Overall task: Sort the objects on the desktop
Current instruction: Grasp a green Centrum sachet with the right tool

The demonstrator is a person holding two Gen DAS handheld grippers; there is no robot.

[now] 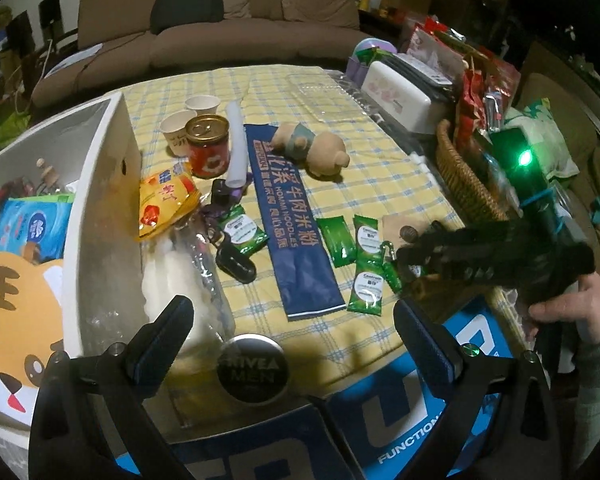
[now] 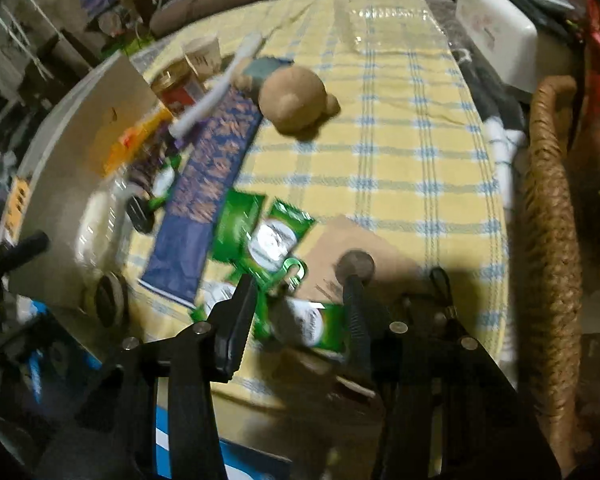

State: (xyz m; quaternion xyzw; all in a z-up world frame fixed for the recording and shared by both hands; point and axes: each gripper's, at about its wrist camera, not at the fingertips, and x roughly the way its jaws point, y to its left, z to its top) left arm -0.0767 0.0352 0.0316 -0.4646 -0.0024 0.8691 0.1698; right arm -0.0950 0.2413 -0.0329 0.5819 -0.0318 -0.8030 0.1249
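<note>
My left gripper (image 1: 292, 336) is open and empty above the table's near edge, over a dark Nivea tin (image 1: 253, 368). My right gripper (image 2: 300, 296) is open, low over several green sachets (image 2: 272, 236) and a small green hook (image 2: 296, 270); it holds nothing. It shows in the left wrist view (image 1: 404, 256) at the right, next to the green sachets (image 1: 366, 256). A long blue noodle pack (image 1: 290, 216), a plush pig (image 1: 312, 148), a red can (image 1: 208, 146) and two paper cups (image 1: 188, 120) lie on the yellow checked cloth (image 1: 380, 176).
A white storage box (image 1: 100, 184) with a tiger picture stands at the left, holding packets. A wicker basket (image 2: 548, 240) full of snack bags lines the right edge. A white tissue box (image 1: 400, 96) sits at the back right. A blue box (image 1: 400, 408) lies under the near edge.
</note>
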